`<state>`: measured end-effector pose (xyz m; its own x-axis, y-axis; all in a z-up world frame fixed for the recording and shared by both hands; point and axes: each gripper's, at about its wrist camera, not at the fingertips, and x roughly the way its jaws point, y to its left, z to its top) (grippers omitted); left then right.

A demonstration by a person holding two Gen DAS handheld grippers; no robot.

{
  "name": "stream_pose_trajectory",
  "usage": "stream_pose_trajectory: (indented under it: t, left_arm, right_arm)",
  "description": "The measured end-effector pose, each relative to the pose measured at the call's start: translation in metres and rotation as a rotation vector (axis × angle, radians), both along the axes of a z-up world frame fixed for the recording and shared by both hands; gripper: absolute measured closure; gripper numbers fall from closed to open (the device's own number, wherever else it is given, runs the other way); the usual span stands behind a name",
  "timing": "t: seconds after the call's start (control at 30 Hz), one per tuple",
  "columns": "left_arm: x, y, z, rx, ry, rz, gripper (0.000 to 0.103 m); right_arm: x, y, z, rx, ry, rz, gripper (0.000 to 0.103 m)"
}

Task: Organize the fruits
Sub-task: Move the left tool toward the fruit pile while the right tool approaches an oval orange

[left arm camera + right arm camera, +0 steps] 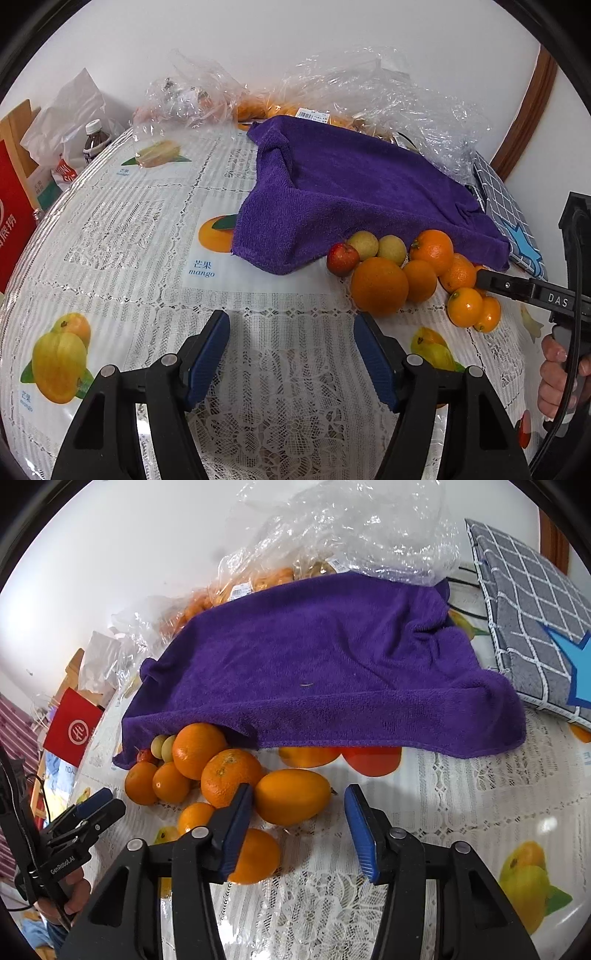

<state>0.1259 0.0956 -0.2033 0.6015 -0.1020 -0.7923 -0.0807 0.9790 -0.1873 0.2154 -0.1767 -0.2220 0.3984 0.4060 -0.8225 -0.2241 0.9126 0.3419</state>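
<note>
A pile of fruit lies at the front edge of a purple towel [354,192]: several oranges [379,286], a red apple [342,258], two pale yellow-green fruits [363,244] and small orange kumquats [465,307]. My left gripper [291,354] is open and empty above bare tablecloth, left of the pile. My right gripper [298,823] is open, its jaws standing beside a large oval orange fruit [291,796], with another orange [255,856] under its left finger. The towel [325,664] covers more fruit. The right gripper's finger [509,286] reaches the pile in the left view.
Clear plastic bags [369,88] holding more oranges sit behind the towel. A grey checked cushion [535,620] lies at the right. A bottle [95,142], white bags and a red box [72,733] stand at the table's far left. The lace tablecloth [147,240] has printed fruit pictures.
</note>
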Motion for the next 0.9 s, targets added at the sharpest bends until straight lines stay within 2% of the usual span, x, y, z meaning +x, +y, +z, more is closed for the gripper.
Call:
stream_pose_trajectory:
  t: [0.2, 0.47, 0.67, 0.77, 0.9]
  left_arm:
    - [-0.001, 0.005, 0.000, -0.034, -0.009, 0.000, 0.034]
    - [-0.002, 0.009, -0.001, -0.076, -0.019, -0.001, 0.033]
    - [-0.003, 0.013, -0.001, -0.109, -0.027, 0.000, 0.033]
    - [-0.004, 0.015, -0.001, -0.123, -0.031, 0.001, 0.033]
    - [-0.004, 0.015, -0.001, -0.123, -0.031, 0.001, 0.033]
  right_arm:
    - [0.003, -0.008, -0.002, 0.051, 0.005, 0.000, 0.057]
    - [0.000, -0.032, 0.005, -0.040, -0.045, -0.097, 0.057]
    - [-0.001, -0.023, 0.003, -0.128, -0.088, -0.082, 0.056]
    - [0.004, -0.019, -0.001, -0.167, -0.081, -0.083, 0.056]
    - [0.007, -0.015, -0.003, -0.187, -0.094, -0.084, 0.056]
